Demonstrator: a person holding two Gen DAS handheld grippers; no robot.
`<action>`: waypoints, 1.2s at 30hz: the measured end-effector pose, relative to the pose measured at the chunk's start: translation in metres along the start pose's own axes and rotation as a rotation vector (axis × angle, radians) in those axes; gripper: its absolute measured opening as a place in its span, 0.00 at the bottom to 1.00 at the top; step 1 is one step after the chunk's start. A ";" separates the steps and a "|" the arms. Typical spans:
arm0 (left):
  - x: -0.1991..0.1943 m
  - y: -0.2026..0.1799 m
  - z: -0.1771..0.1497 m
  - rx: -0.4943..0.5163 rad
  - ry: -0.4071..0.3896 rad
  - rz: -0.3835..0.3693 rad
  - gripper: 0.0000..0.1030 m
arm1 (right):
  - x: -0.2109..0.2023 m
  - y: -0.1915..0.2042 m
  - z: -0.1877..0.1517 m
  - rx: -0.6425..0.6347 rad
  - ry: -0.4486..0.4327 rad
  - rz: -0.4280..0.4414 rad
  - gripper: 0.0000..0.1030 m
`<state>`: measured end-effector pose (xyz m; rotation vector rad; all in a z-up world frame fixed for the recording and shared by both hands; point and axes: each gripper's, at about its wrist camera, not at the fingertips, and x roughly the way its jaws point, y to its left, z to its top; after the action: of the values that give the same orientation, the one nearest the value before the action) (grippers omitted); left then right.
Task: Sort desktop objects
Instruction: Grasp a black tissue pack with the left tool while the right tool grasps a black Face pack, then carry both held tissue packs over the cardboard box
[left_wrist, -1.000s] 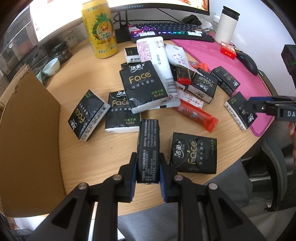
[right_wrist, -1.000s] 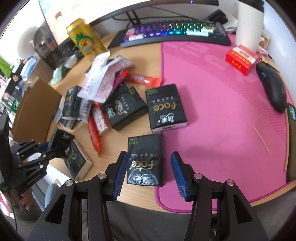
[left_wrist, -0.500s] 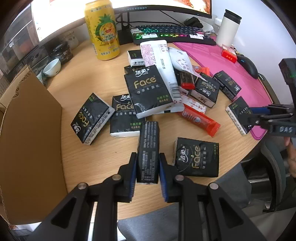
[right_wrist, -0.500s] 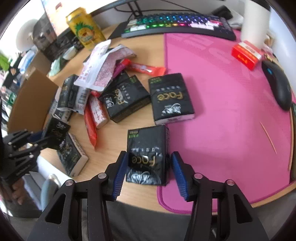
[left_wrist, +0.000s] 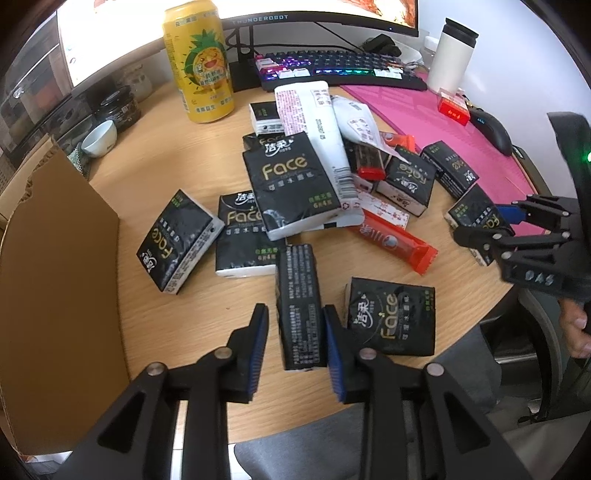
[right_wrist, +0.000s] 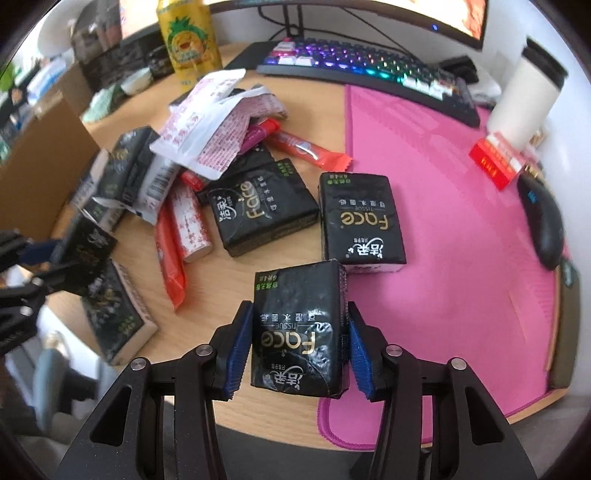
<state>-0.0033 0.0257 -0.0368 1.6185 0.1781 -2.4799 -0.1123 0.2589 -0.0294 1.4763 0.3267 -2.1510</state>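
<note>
Several black "Face" tissue packs lie scattered on the wooden desk (left_wrist: 122, 177), mixed with white pouches (left_wrist: 317, 133) and red snack bars (left_wrist: 391, 240). My left gripper (left_wrist: 294, 314) points down over one tissue pack (left_wrist: 297, 288) that stands on its narrow edge near the front edge. Its jaws are opening; the left pad is clear of the pack and the right pad is close beside it. My right gripper (right_wrist: 299, 314) is closing on another tissue pack (right_wrist: 299, 332) at the edge of the pink mat (right_wrist: 443, 221). Both blue pads touch its sides.
A cardboard box (left_wrist: 55, 295) stands at the left. A yellow can (left_wrist: 201, 62), keyboard (left_wrist: 340, 70) and monitor are at the back. A white tumbler (right_wrist: 524, 99), red box (right_wrist: 495, 162) and mouse (right_wrist: 546, 225) sit on the mat's right side. The desk's front edge is close under both grippers.
The left jaws have parted from the upright pack, which stays in place. The right gripper slid forward over its pack and its pads have closed onto the sides.
</note>
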 end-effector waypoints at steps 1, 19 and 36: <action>0.000 0.000 0.000 -0.001 0.001 0.001 0.31 | -0.002 -0.005 0.001 0.030 -0.004 0.044 0.48; 0.003 0.001 0.001 -0.017 0.002 0.001 0.31 | 0.006 0.015 0.004 -0.011 0.010 0.074 0.20; 0.005 -0.005 0.001 -0.019 0.004 0.014 0.31 | -0.010 0.018 -0.002 -0.020 -0.002 0.096 0.24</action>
<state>-0.0074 0.0299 -0.0411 1.6122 0.1896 -2.4574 -0.0978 0.2471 -0.0198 1.4492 0.2698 -2.0674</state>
